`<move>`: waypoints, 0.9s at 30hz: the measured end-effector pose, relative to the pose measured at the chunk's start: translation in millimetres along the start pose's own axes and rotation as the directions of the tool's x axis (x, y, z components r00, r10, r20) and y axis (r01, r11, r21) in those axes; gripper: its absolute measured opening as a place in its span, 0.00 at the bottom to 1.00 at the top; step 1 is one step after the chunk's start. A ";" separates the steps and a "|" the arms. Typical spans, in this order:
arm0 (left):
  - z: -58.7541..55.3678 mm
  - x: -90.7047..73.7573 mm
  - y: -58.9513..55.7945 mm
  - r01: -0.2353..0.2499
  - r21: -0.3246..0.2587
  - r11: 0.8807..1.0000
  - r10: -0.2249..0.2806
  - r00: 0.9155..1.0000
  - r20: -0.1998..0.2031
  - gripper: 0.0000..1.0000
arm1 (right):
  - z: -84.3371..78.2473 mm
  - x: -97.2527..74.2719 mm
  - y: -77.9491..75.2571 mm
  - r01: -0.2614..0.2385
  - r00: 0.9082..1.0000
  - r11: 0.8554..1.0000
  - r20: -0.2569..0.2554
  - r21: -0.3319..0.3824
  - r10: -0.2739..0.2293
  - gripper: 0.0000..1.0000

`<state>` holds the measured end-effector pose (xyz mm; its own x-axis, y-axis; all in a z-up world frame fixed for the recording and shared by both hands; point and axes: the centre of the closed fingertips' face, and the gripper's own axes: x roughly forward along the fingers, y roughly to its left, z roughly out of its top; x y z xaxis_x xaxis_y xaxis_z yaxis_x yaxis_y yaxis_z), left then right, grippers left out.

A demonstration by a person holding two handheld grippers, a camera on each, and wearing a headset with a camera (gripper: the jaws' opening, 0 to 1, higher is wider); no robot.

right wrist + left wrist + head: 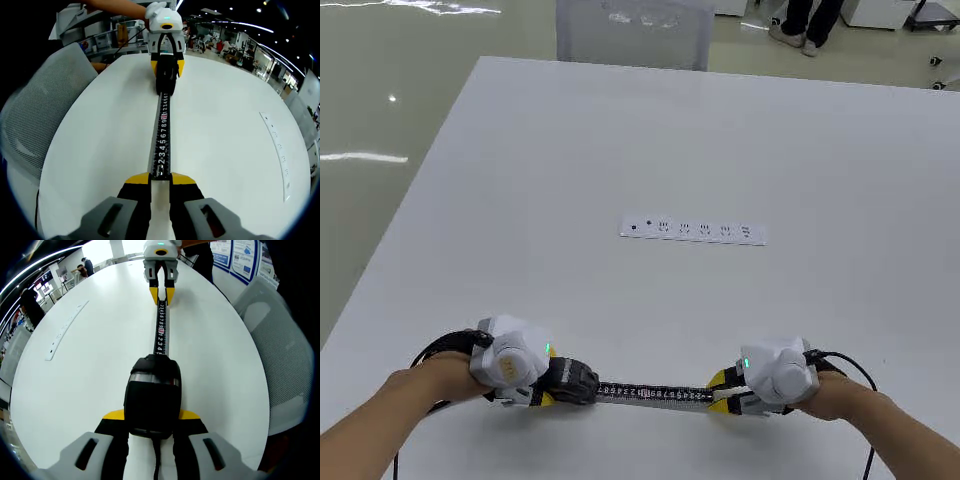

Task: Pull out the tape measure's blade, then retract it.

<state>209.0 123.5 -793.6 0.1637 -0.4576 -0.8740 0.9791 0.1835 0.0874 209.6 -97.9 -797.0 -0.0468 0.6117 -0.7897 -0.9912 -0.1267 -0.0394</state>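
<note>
A black tape measure case (572,381) rests on the white table (700,150) near its front edge, and my left gripper (546,387) is shut on it. In the left gripper view the case (152,395) sits between the yellow-tipped jaws. Its dark numbered blade (655,393) runs out to the right along the tabletop. My right gripper (721,392) is shut on the blade's end, seen as the blade (162,137) entering the closed jaws in the right gripper view. The two grippers face each other along the blade.
A white power strip (693,230) lies flat on the table's middle, beyond the grippers. A mesh chair (632,30) stands at the far edge, and a person's legs (805,22) show further back. Black cables trail from both grippers at the front edge.
</note>
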 end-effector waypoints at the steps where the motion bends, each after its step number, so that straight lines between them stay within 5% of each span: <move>1: -0.1 0.2 0.0 0.000 0.001 1.000 0.000 1.000 0.000 0.29 | -0.8 -0.4 0.0 0.001 1.000 1.000 -0.002 -0.001 -0.001 0.12; 27: 1.5 -0.5 0.3 -0.001 -0.004 1.000 0.001 1.000 0.000 0.29 | -8.7 -8.3 -0.9 0.003 1.000 1.000 -0.011 0.004 -0.003 0.12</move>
<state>209.4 122.5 -792.4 0.1646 -0.4572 -0.8740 0.9785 0.1873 0.0862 211.9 -109.7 -795.7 -0.0424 0.6034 -0.7963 -0.9918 -0.1217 -0.0394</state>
